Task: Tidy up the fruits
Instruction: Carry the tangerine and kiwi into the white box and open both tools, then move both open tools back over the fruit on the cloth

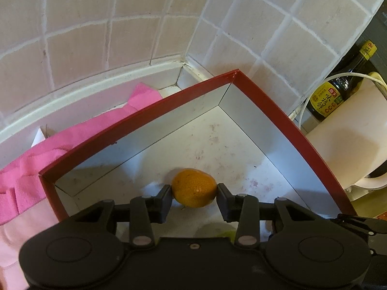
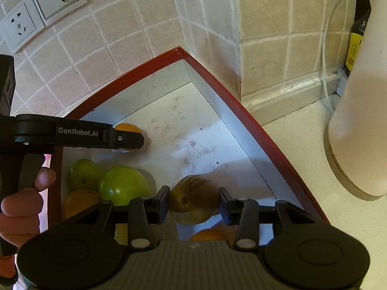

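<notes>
A red-rimmed box with a white inside sits in the tiled corner. My left gripper is shut on a small orange low over the box floor. Seen side-on in the right wrist view, the left gripper holds that orange toward the box's left side. My right gripper is shut on a brownish-green round fruit, both pads against it, just above the floor. Two green fruits and an orange lie at the box's near left. Another orange shows under the right gripper.
A pink cloth lies left of the box against the wall. A white appliance with a white cable and a dark sauce bottle stand right of it. Wall sockets are above. A person's hand grips the left tool.
</notes>
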Available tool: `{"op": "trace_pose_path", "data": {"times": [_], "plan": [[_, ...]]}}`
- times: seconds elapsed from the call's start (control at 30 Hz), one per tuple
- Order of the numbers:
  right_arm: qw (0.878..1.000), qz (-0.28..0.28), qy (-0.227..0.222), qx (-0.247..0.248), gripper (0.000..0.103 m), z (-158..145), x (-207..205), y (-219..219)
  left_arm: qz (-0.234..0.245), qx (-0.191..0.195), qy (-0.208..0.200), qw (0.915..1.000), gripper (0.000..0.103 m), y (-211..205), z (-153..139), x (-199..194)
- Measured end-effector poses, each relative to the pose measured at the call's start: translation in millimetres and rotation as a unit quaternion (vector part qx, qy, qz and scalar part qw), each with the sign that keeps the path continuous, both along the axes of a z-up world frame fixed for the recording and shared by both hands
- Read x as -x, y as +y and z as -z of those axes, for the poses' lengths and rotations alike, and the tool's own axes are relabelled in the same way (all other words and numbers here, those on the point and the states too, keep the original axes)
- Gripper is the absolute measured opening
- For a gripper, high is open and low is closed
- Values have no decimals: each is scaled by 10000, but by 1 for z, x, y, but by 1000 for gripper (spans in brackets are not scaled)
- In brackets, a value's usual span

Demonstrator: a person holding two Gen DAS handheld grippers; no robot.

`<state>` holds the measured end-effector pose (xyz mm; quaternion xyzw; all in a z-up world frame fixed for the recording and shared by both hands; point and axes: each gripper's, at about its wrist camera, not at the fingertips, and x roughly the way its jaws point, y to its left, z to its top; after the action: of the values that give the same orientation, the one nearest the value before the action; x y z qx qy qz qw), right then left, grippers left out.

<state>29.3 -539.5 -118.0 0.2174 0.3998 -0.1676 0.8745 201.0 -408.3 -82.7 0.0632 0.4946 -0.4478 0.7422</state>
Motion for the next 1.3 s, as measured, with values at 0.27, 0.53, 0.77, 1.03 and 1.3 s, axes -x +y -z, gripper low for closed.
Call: {"op": "trace_pose_path", "data": {"times": [0.27,0.53,0.77,1.03,1.3], "plan": [[9990,183,-401,-87,67,-30,20,-1,59,383,-211,9990,72,27,-36,9],[9934,407,-1071,2,68,-89,53,14,-253,962,-697,9926,74,102,-104,21],[9868,266,-1583,222,72,-139,71,50,-793,1294,-1200,9811,75,188,-153,29],[9818,-279,-1847,346,74,-170,63,115,-1434,1449,-1581,9661,75,283,-193,30],[9818,-1021,-1586,240,74,-150,39,198,-2038,1318,-1607,9567,75,363,-178,30]]}}
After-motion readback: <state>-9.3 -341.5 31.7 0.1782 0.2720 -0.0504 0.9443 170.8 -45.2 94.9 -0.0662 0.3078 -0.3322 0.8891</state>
